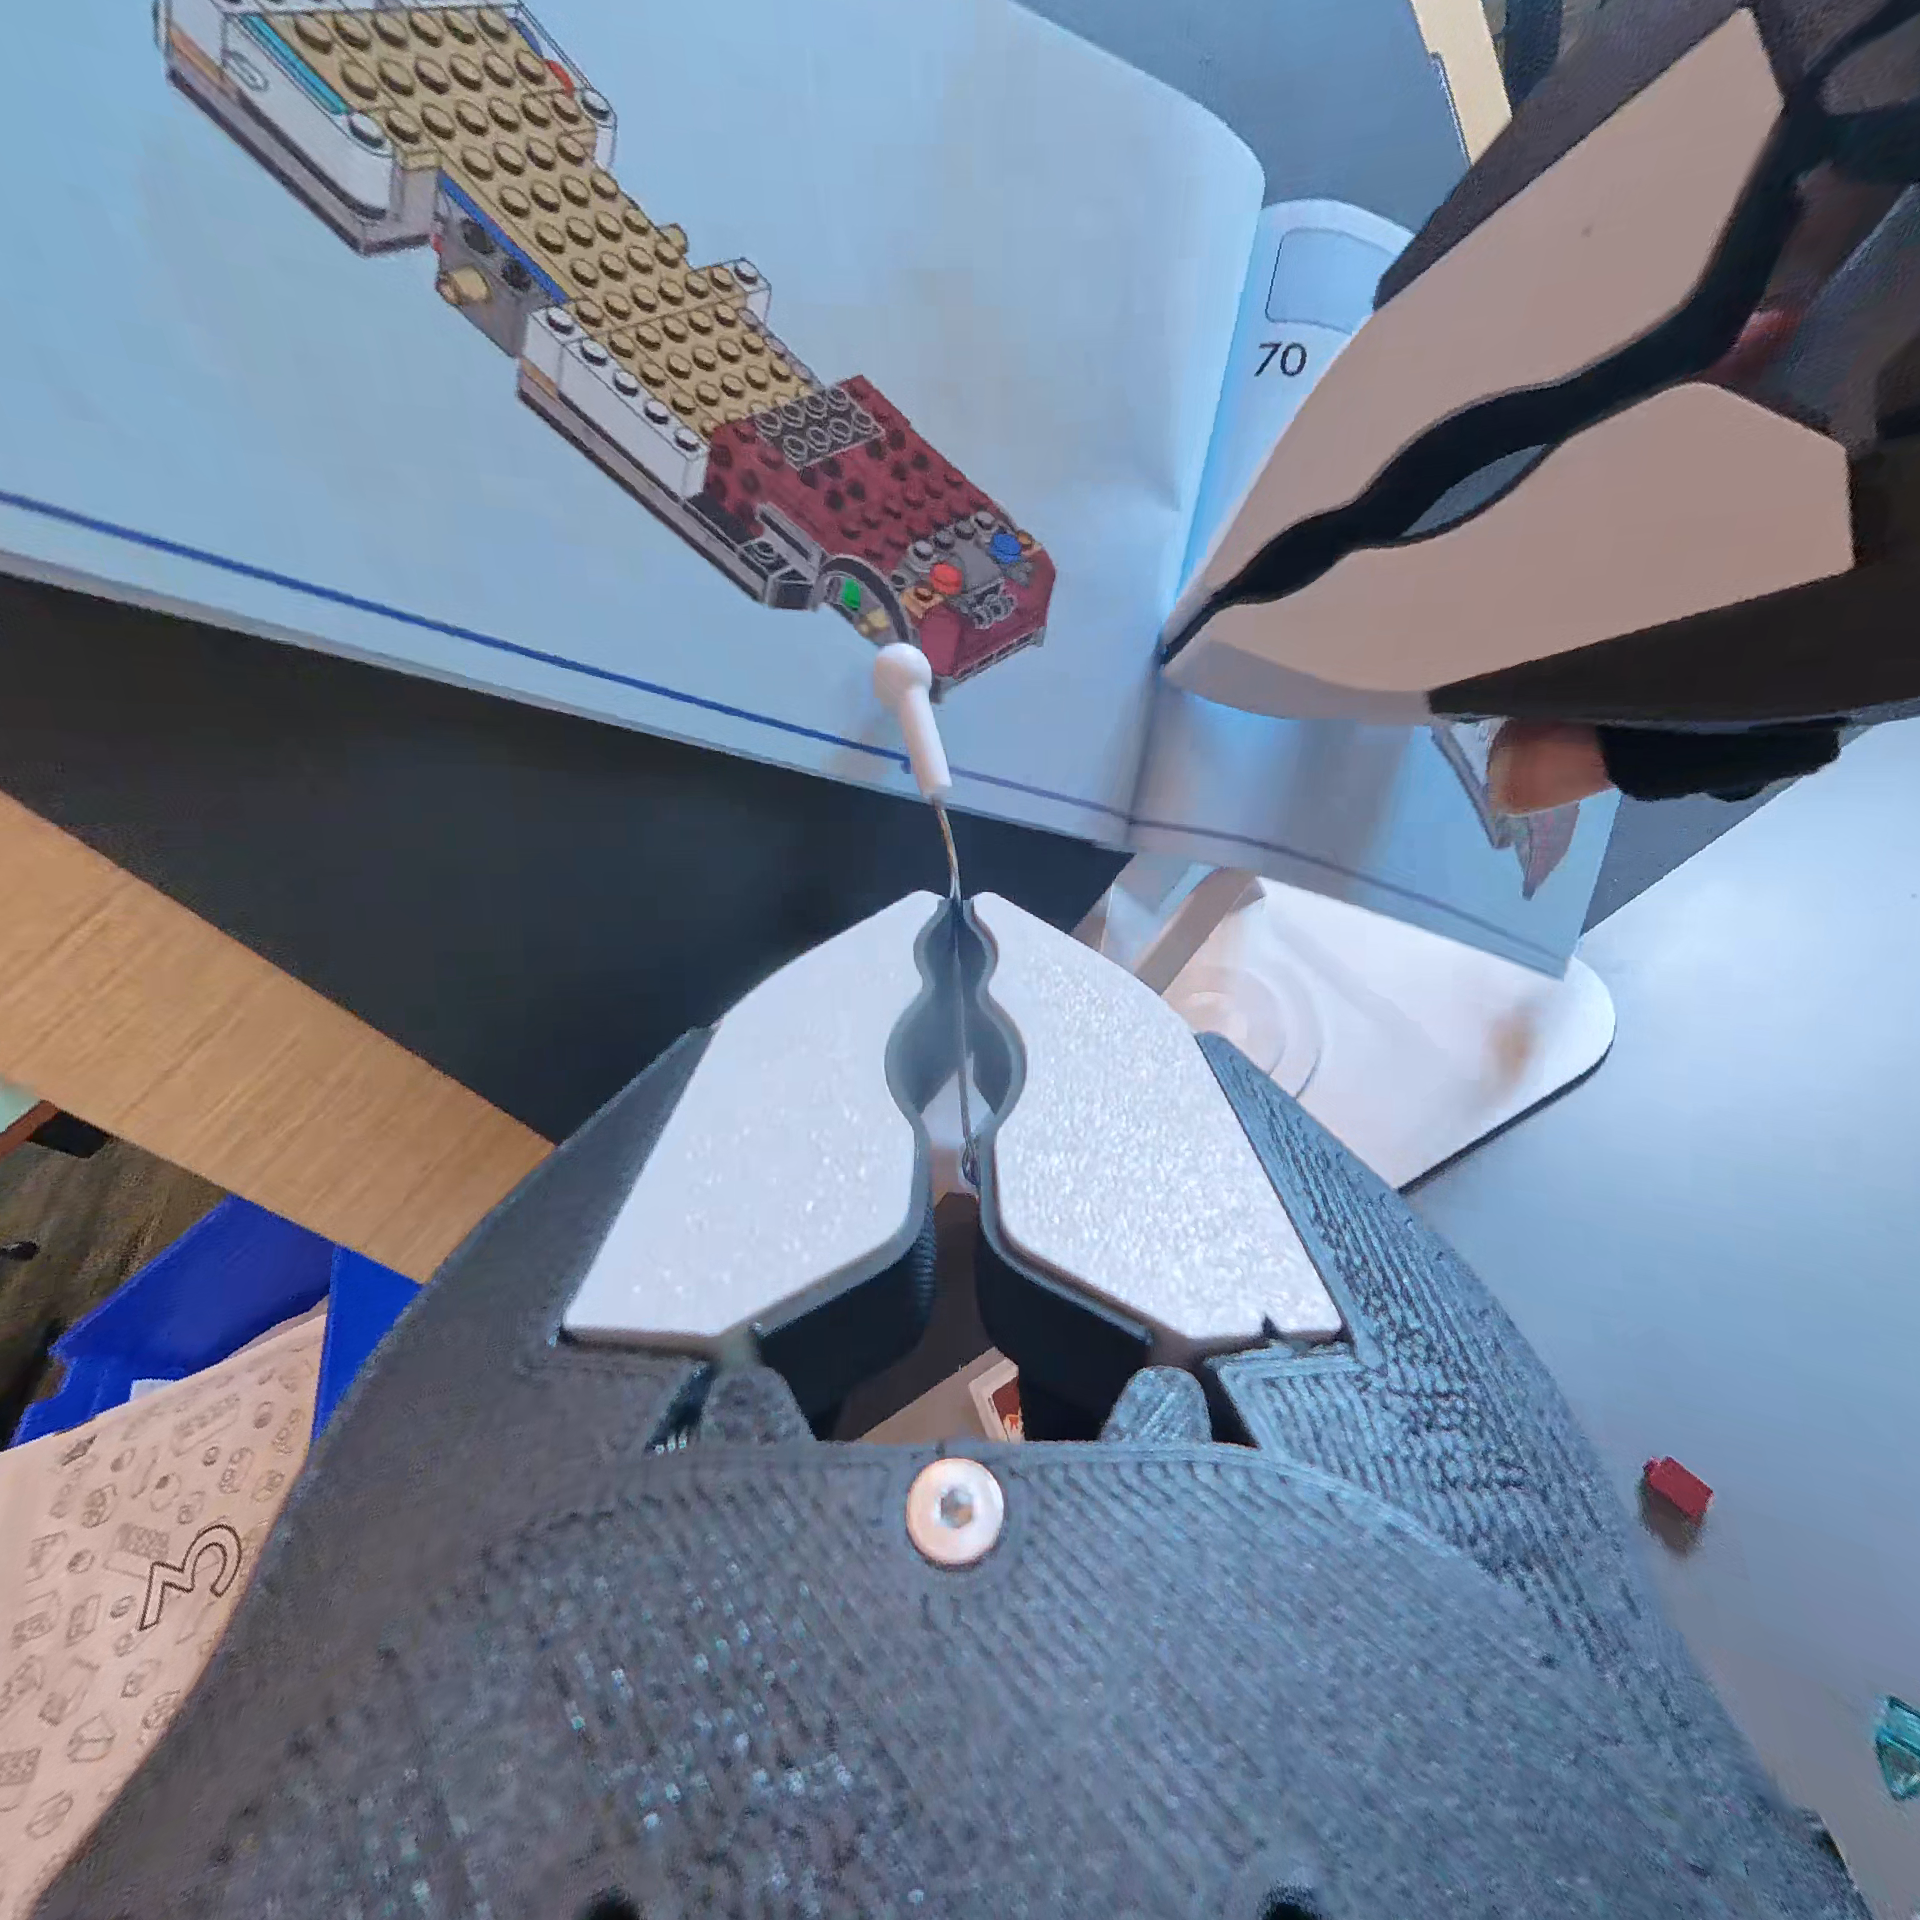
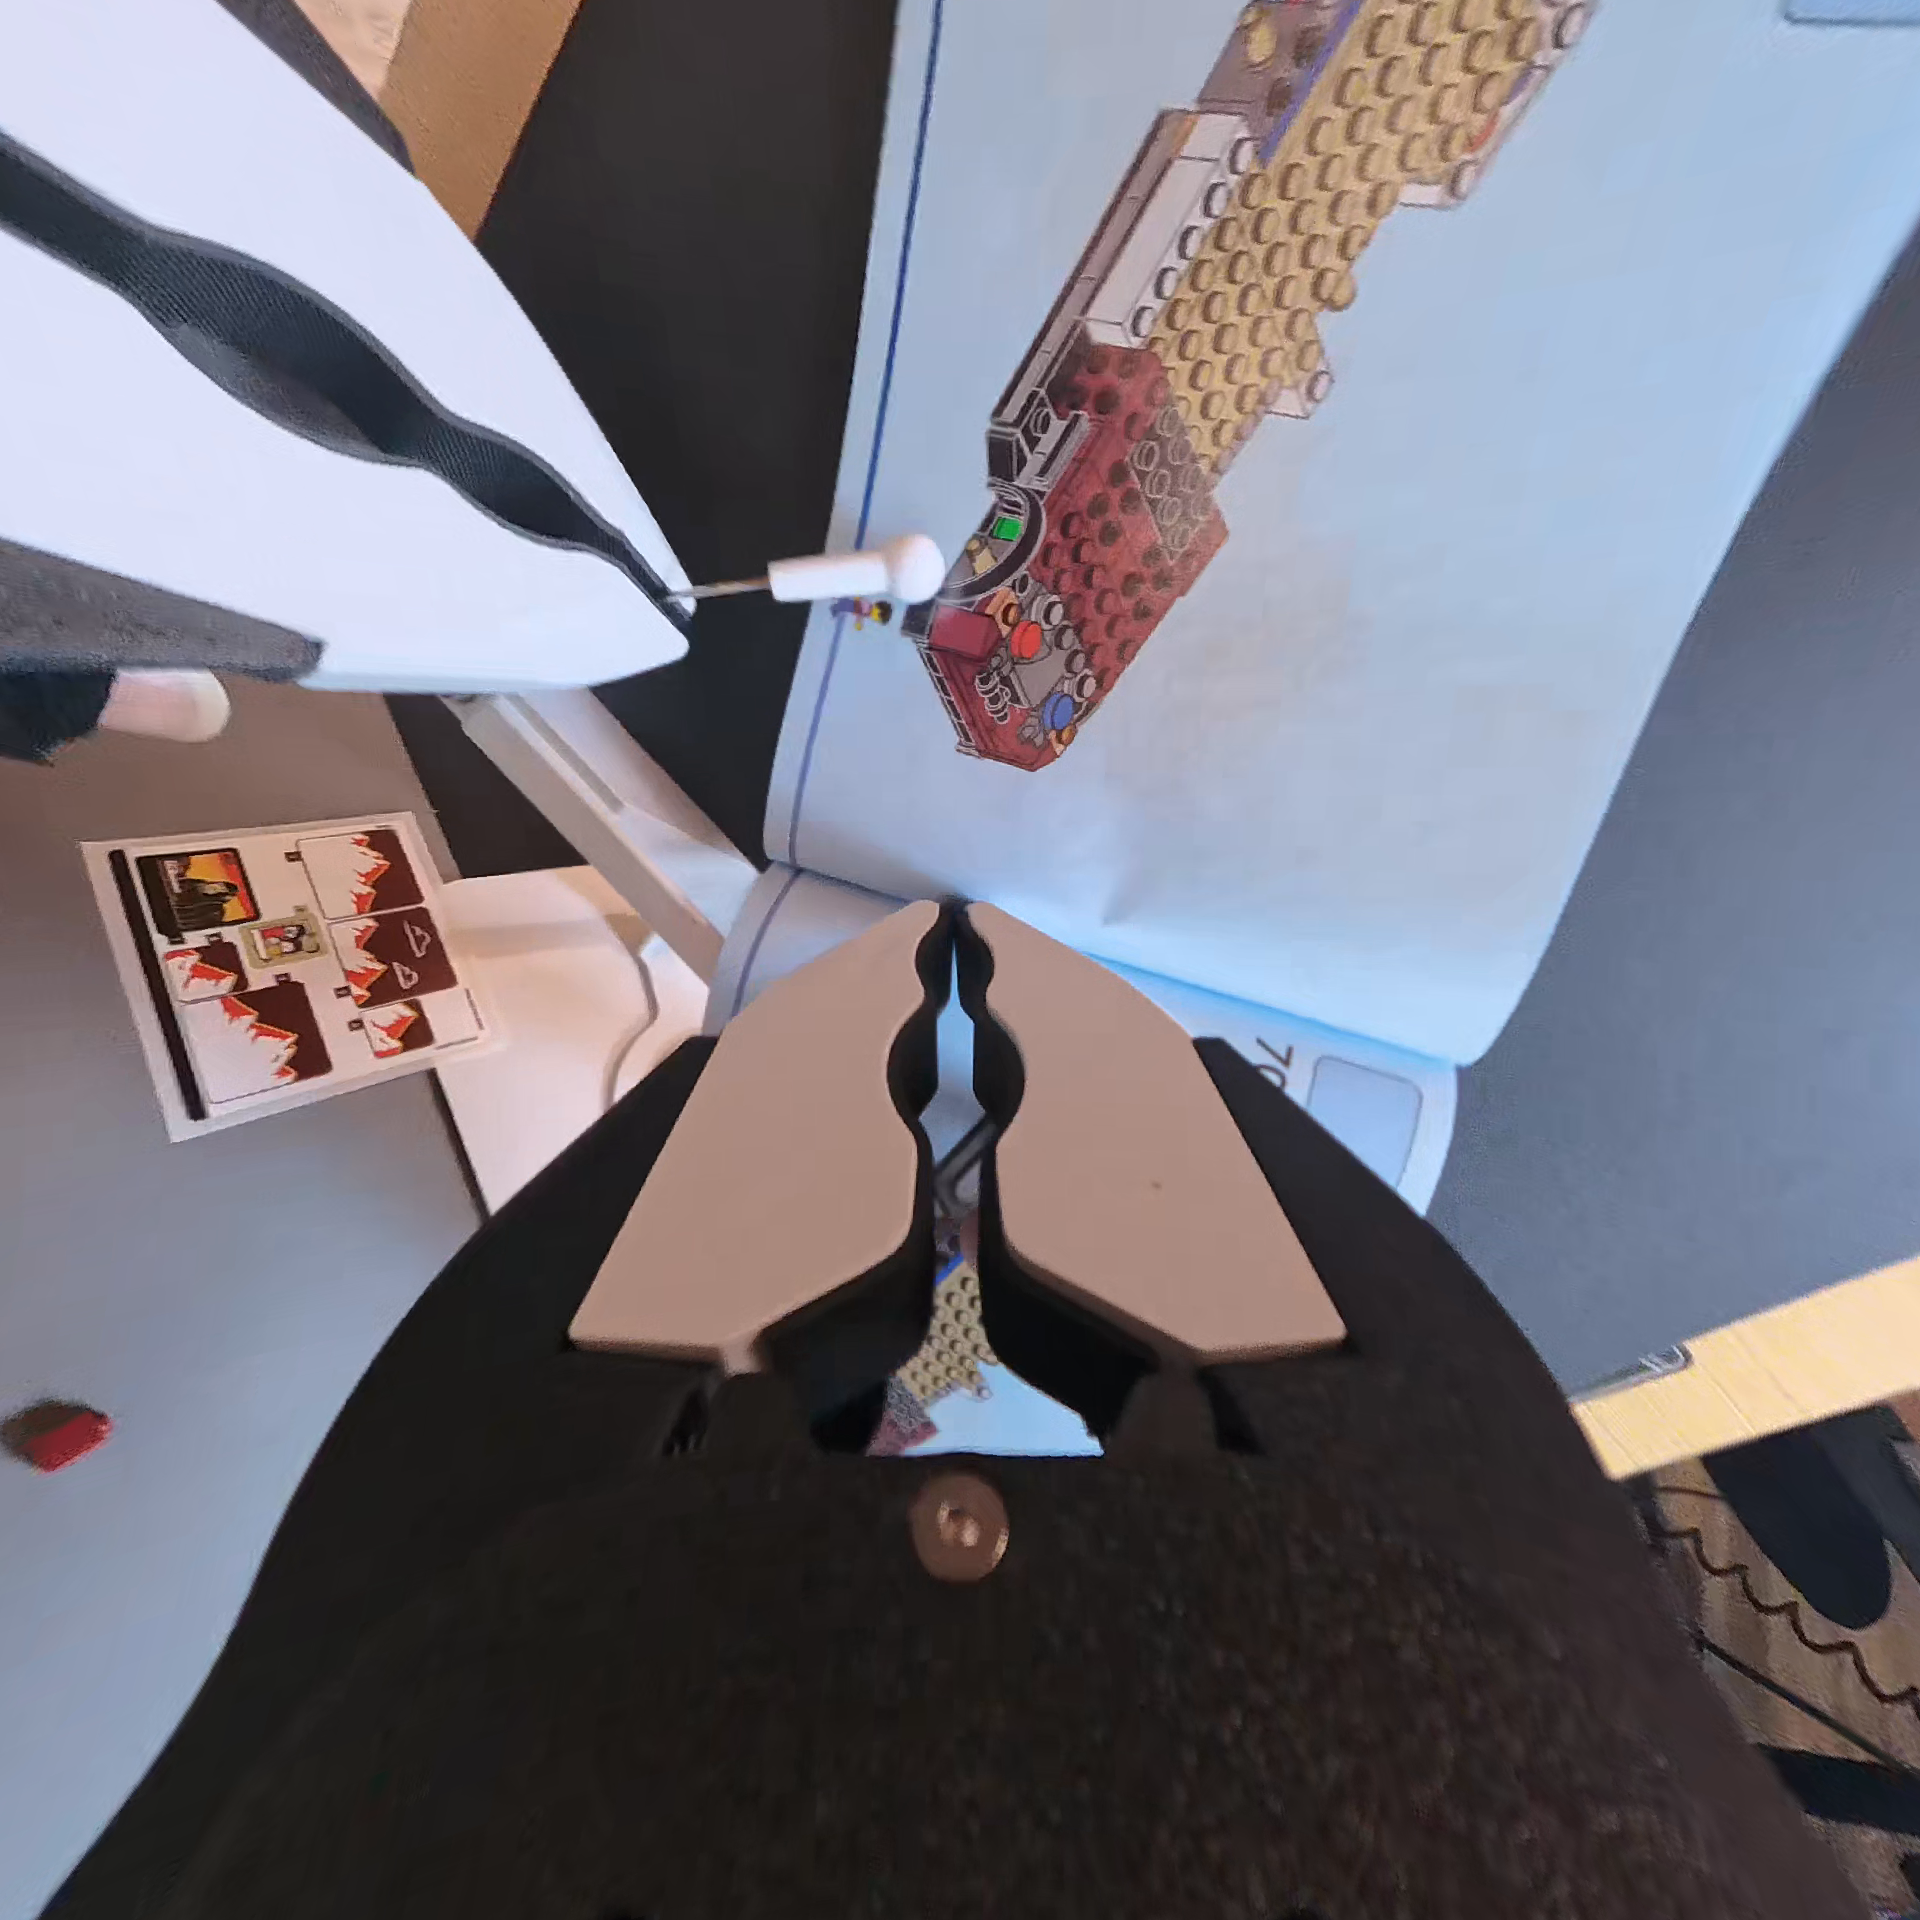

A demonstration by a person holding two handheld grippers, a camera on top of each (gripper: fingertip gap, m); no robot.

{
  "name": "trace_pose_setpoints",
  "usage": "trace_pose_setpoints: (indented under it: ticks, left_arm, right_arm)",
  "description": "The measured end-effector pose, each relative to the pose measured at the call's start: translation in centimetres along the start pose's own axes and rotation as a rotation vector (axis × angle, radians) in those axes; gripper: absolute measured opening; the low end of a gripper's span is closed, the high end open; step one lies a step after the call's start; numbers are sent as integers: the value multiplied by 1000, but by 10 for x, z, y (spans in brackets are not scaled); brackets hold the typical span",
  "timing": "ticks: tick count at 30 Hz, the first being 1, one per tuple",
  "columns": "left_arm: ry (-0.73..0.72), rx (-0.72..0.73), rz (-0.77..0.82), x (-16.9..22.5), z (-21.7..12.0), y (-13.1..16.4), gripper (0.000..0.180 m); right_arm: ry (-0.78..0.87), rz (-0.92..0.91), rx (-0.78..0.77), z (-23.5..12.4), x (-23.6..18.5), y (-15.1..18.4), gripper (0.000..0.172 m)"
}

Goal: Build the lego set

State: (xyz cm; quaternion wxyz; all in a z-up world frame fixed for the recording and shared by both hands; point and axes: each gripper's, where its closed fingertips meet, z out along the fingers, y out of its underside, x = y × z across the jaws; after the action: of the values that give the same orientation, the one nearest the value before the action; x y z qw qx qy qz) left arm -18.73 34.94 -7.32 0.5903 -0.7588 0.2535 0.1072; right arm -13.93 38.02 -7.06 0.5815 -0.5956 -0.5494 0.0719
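Left tool (image 1: 954, 906) pinches string (image 1: 948, 847) w/ white knob (image 1: 914, 717), booklet (image 1: 727, 312) behind

A sticker sheet (image 2: 281, 971), red brick (image 2: 57, 1436) and blue bin (image 1: 208, 1309) lie about.

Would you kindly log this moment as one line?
left gripper: shut on thin string of white knob-ended plastic piece | right gripper: shut at open pale-blue instruction booklet page edge

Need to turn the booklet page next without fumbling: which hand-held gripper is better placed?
Right hand-held gripper, probably: its closed tips sit at the booklet page edge. The left is pinching a white-tipped wire.
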Motion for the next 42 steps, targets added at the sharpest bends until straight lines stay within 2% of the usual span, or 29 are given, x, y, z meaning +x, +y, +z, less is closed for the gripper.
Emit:
trace_pose_setpoints:
  ticks: [5, 10, 12, 14, 16, 18, 19, 21, 25, 27, 29, 30, 32, 33, 39, 42]
  left_arm:
    - [9, 8, 57, 5, -1, -1, 1]
    - [57, -4, 303, 20, 2, 2, 3]
    - [175, -43, 384, 35, -1, 7, 30]
    - [308, 35, 295, 41, -16, -11, 40]
    - [321, 153, 159, 21, -32, -44, 39]
    - [247, 232, 67, -16, -39, -75, 38]
    - [167, 245, 74, -40, -38, -88, 38]
    - [22, 237, 166, -77, -33, -112, 40]
    - [-86, 83, 367, -108, -4, -134, 55]
    - [-120, 6, 463, -113, 11, -134, 53]
    - [-129, -34, 522, -112, 18, -133, 42]
    - [-113, -64, 534, -109, 18, -129, 23]
    - [-157, -79, 560, -111, 15, -128, 16]
    - [-193, -77, 570, -117, 11, -127, 3]
    - [-227, -101, 493, -131, -11, -96, 0]
    - [-230, -100, 401, -138, -25, -71, 1]
  right_arm:
    - [4, -98, -12, 2, -8, -3, 0]
    - [-13, -81, 6, 3, -10, -4, 0]
    - [-11, -77, 10, 4, -10, -4, 0]
    - [-10, -74, 13, 4, -10, -4, 0]
    - [-7, -74, 16, 4, -10, -4, 0]
    - [-3, -80, 18, 4, -10, -4, 0]
    - [-3, -83, 18, 4, -10, -4, 0]
    - [-3, -88, 15, 3, -10, -4, 0]
    - [-1, -99, 7, 3, -10, -4, 0]
    - [7, -107, 5, 3, -10, -4, 0]
    - [8, -106, 2, 5, -9, -3, 0]
    - [3, -101, 1, 5, -10, -3, 0]
    - [-9, -99, 0, 5, -11, -3, 0]
    - [-9, -105, 1, 4, -12, -2, 0]
    - [58, -149, -10, 0, -7, -5, 1]
    - [113, -116, -5, -6, 2, -6, 11]
